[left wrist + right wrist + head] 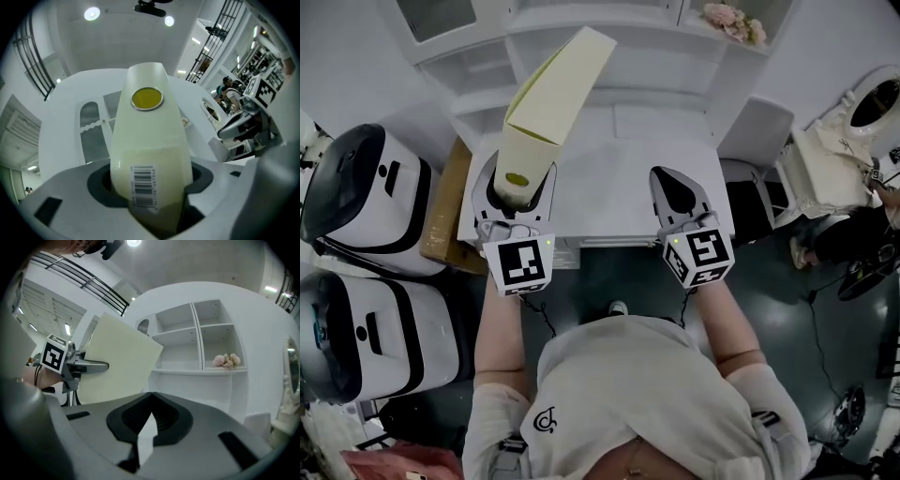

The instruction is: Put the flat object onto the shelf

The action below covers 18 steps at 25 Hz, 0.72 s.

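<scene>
Head view: grips pale yellow flat box [558, 89] with left gripper [517, 185], tilted up in front of white shelf [656, 66]. Holds right gripper [675, 180] closed and empty, beside the left.

Flat object [151, 140]: lower end sunk between the jaws of the left gripper [151, 177], out of sight; barcode [143, 185] digits too small to read.
Shelf [609, 42]: upper compartments cut off by the head view's top edge.
White appliances [370, 197], two: cropped at the left edge.
Flowers [733, 21]: small, kind indeterminable.
Counter [619, 187]: left part covered by the left gripper.
</scene>
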### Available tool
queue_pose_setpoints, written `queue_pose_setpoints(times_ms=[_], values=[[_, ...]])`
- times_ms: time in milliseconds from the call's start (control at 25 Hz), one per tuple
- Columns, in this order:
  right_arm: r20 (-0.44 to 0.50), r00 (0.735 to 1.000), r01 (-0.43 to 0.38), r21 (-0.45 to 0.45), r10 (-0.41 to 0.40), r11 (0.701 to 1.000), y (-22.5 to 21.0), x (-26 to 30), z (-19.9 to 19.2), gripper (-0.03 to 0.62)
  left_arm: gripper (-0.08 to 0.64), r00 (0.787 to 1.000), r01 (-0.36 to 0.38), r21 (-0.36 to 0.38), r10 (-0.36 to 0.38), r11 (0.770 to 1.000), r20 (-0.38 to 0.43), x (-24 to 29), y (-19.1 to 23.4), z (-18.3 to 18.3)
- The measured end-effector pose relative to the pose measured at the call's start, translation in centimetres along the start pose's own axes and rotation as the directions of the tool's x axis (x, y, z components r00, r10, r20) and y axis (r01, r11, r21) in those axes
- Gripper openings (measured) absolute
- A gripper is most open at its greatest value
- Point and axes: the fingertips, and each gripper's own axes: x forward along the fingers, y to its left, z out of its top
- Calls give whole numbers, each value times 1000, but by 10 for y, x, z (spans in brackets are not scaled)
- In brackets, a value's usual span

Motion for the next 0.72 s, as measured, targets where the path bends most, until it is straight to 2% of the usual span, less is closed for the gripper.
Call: queue_pose_setpoints(times_ms=[120, 200, 320, 400, 600, 720], values=[[18, 1000, -1, -5, 1, 1000, -21, 15, 4, 8, 311, 1000, -6, 112, 6, 994, 0, 34, 0, 14], [25, 1000, -2, -9, 2, 1000, -35, 22, 4, 8, 310, 1000, -29, 213, 28, 977, 4, 53, -1, 26], [33, 999, -3, -8, 3, 1000, -52, 31, 4, 8, 310, 998, -61, 373, 54, 926, 27, 76, -3, 45], [42, 999, -4, -2, 4, 1000, -60, 37, 6, 8, 311, 998, -66, 449, 57, 891, 35, 89, -3, 55], [59, 998, 8, 3, -8, 1000, -70, 46, 11, 8, 311, 999, -40, 556, 24, 830, 36, 124, 1, 71], [61, 998, 23, -4, -22, 1000, -73, 53, 14, 8, 313, 1000, -21, 621, 4, 784, 29, 145, 4, 77]])
